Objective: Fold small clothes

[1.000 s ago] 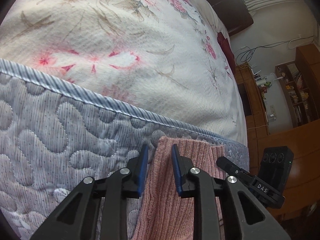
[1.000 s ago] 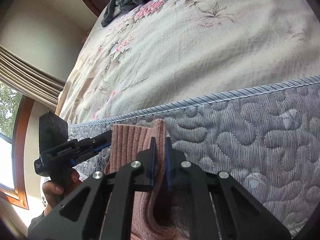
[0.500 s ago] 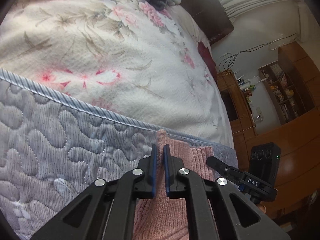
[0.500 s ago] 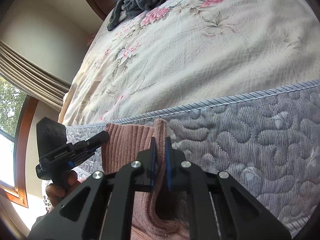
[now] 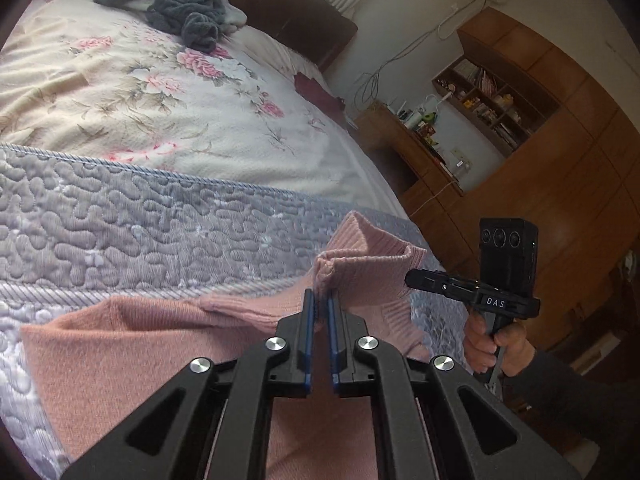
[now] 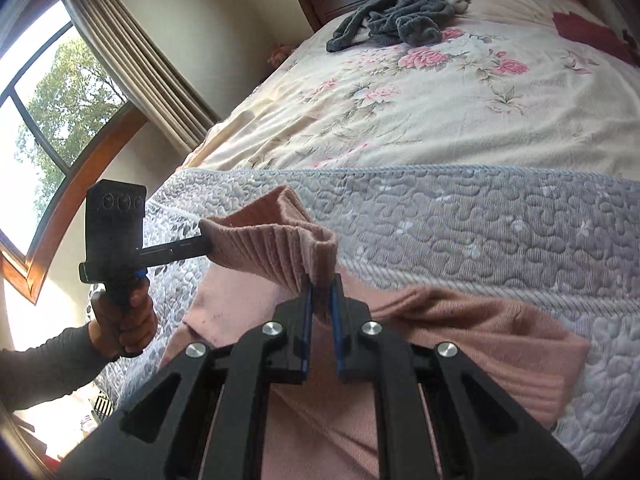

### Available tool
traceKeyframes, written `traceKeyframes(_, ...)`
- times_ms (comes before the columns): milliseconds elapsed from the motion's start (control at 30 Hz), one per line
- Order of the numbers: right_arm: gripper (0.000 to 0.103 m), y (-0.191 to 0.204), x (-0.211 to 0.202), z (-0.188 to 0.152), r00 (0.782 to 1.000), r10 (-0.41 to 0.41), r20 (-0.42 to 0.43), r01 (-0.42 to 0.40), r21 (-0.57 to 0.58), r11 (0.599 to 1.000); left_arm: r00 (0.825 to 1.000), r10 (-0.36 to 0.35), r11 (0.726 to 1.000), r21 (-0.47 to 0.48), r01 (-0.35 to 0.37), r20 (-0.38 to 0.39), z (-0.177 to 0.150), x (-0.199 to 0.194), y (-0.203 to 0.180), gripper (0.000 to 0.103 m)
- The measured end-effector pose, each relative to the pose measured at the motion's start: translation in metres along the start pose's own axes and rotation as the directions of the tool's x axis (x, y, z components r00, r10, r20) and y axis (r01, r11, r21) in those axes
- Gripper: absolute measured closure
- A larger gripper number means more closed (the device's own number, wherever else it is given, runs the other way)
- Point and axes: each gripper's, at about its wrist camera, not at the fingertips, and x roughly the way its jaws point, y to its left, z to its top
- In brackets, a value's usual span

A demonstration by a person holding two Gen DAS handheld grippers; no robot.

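The pink sweater point(image 5: 152, 344) lies on the bed's grey quilted cover point(image 5: 120, 220), near the edge, w/ its ribbed hem lifted up. The left tool point(image 5: 320, 300) is nearly closed & pinches one corner of that hem between its blue pads. The right tool point(image 6: 322, 284) is nearly closed too & pinches the other corner, so the hem hangs between both tools like a little bridge. The knit is soft w/ thin ribs; a sleeve point(image 6: 520, 344) lies flat to the side. The cover has bumpy swirl stitching & a rope trim. Further back are a flowery sheet point(image 6: 440, 112) & a fuzzy dark grey cloth pile point(image 6: 396, 20).
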Motion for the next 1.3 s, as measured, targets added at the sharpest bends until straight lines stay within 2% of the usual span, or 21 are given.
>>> traceKeyframes(100,0.096,0.012,0.005,-0.037,0.998,-0.011,-0.06,0.009,-0.031,0.999,0.996,0.028,1.0,0.014,-0.027,-0.085,-0.034,-0.001,-0.001,0.097)
traceKeyframes(167,0.094,0.017,0.015,-0.059,0.992,-0.019,-0.123,0.013,-0.052,0.999,0.985,0.034,0.999,-0.005,-0.035,-0.167,-0.055,0.003,0.004,0.097)
traceKeyframes(200,0.092,0.018,0.02,-0.069,0.987,-0.04,-0.153,0.029,-0.07,0.997,0.976,0.064,0.998,0.01,-0.064,-0.209,-0.065,0.005,0.005,0.097)
traceKeyframes(267,0.09,0.019,0.022,-0.082,0.977,-0.055,-0.205,0.038,-0.084,0.996,0.966,0.114,0.993,0.034,-0.109,-0.234,-0.076,0.0,0.005,0.097)
traceKeyframes(333,0.09,0.021,0.013,-0.085,0.976,-0.06,-0.209,0.043,-0.083,0.996,0.967,0.121,0.993,0.029,-0.117,-0.222,-0.074,-0.012,0.004,0.097)
traceKeyframes(400,0.09,0.022,0.001,-0.076,0.984,-0.042,-0.173,0.035,-0.046,0.998,0.98,0.091,0.996,0.026,-0.088,-0.177,-0.062,-0.023,-0.004,0.097)
traceKeyframes(500,0.085,0.02,-0.003,-0.052,0.995,0.002,-0.099,0.003,0.051,0.999,0.989,-0.013,1.0,0.005,0.014,-0.144,-0.038,-0.013,-0.02,0.097)
traceKeyframes(567,0.08,0.026,0.02,-0.043,0.99,0.04,-0.137,-0.03,0.075,0.997,0.981,-0.069,0.997,-0.05,0.06,-0.181,-0.031,0.012,-0.018,0.097)
traceKeyframes(633,0.08,0.037,0.045,-0.05,0.98,0.017,-0.196,-0.01,0.039,0.999,0.958,-0.123,0.986,-0.145,0.088,-0.258,-0.035,0.042,-0.006,0.097)
traceKeyframes(667,0.081,0.042,0.057,-0.056,0.969,-0.009,-0.246,0.011,0.006,1.0,0.945,-0.127,0.983,-0.169,0.079,-0.3,-0.041,0.053,0.0,0.097)
traceKeyframes(733,0.082,0.044,0.073,-0.072,0.939,-0.121,-0.322,0.099,-0.083,0.992,0.93,-0.06,0.988,-0.154,0.004,-0.362,-0.056,0.064,0.007,0.097)
traceKeyframes(800,0.099,0.038,0.071,-0.089,0.914,-0.231,-0.335,0.184,-0.167,0.969,0.91,0.014,0.989,-0.131,-0.075,-0.415,-0.073,0.065,0.016,0.098)
traceKeyframes(867,0.103,0.028,0.06,-0.1,0.913,-0.238,-0.332,0.192,-0.167,0.967,0.892,0.055,0.99,-0.093,-0.107,-0.45,-0.088,0.06,0.017,0.1)
traceKeyframes(933,0.103,0.027,0.05,-0.104,0.916,-0.234,-0.326,0.189,-0.161,0.969,0.877,0.114,0.99,-0.024,-0.142,-0.467,-0.099,0.055,0.009,0.1)
traceKeyframes(1000,0.093,0.036,0.042,-0.103,0.928,-0.221,-0.301,0.179,-0.161,0.971,0.877,0.162,0.986,0.05,-0.157,-0.453,-0.102,0.05,-0.006,0.1)
traceKeyframes(1033,0.091,0.042,0.037,-0.101,0.936,-0.217,-0.278,0.176,-0.163,0.971,0.885,0.164,0.986,0.075,-0.146,-0.437,-0.101,0.046,-0.015,0.097)
traceKeyframes(1067,0.085,0.052,0.034,-0.098,0.943,-0.216,-0.252,0.175,-0.174,0.969,0.895,0.163,0.986,0.103,-0.132,-0.416,-0.099,0.043,-0.026,0.096)
traceKeyframes(1133,0.074,0.071,0.033,-0.092,0.95,-0.232,-0.206,0.183,-0.232,0.955,0.914,0.184,0.975,0.184,-0.123,-0.361,-0.095,0.038,-0.05,0.088)
traceKeyframes(1167,0.062,0.078,0.036,-0.09,0.95,-0.244,-0.194,0.19,-0.257,0.947,0.919,0.214,0.963,0.23,-0.141,-0.333,-0.092,0.039,-0.06,0.085)
traceKeyframes(1233,0.059,0.082,0.047,-0.087,0.944,-0.263,-0.2,0.201,-0.285,0.937,0.918,0.266,0.937,0.301,-0.175,-0.296,-0.088,0.046,-0.071,0.071)
traceKeyframes(1300,0.06,0.08,0.062,-0.088,0.927,-0.294,-0.234,0.215,-0.313,0.925,0.891,0.312,0.918,0.345,-0.194,-0.33,-0.089,0.062,-0.067,0.07)
